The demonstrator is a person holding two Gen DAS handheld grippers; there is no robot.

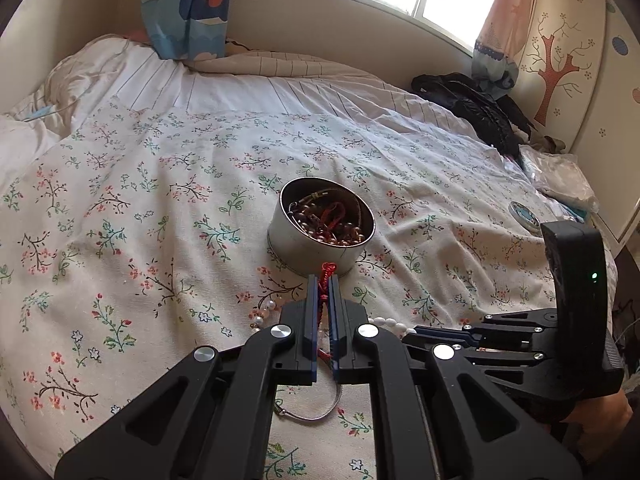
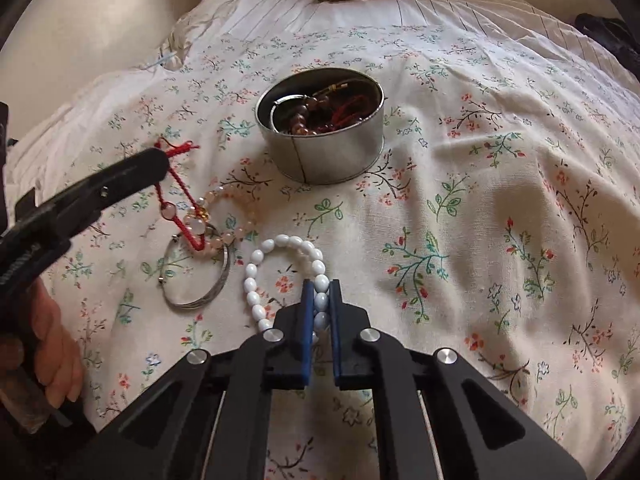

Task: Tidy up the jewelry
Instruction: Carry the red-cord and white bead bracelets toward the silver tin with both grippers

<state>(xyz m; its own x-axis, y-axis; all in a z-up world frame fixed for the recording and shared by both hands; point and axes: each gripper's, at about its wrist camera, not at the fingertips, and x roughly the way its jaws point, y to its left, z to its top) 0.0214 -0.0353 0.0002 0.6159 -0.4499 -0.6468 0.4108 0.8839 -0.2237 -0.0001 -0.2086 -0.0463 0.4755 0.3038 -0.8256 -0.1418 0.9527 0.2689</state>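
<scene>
Right claw [image 2: 321,300]: nearest item in the right wrist view. Jaws nearly closed, pinching the white bead bracelet [image 2: 260,276] by a few beads; the rest of the loop lies on the floral bedspread [image 2: 460,208]. Risk: the beads are smooth and rounded, so the strand could slip out on lifting; if it is elastic, a trailing loop could stretch and snap back.

Left claw [image 1: 324,292]: jaws closed on the red cord bracelet [image 2: 180,196], whose knotted end pokes out past the fingertips. The cord hangs down and its lower end touches the pink bead bracelet [image 2: 236,220] and the silver bangle [image 2: 200,276]. Risk: the red loop appears caught around or lying over these two; which, cannot be told. Raising it may drag them along or fling them across the bed.

Metal tin [image 2: 320,128]: farther off, upright on the bedspread, well apart from both claws, already holding dark beads, red cord and a bangle. Risk: the soft, wrinkled bedding gives poor footing, so a claw knocking the rim could tip it and spill the contents. A dangling strand could also catch the rim and fall outside.

Round lid-like disc [image 1: 524,214]: far right, unused.
</scene>
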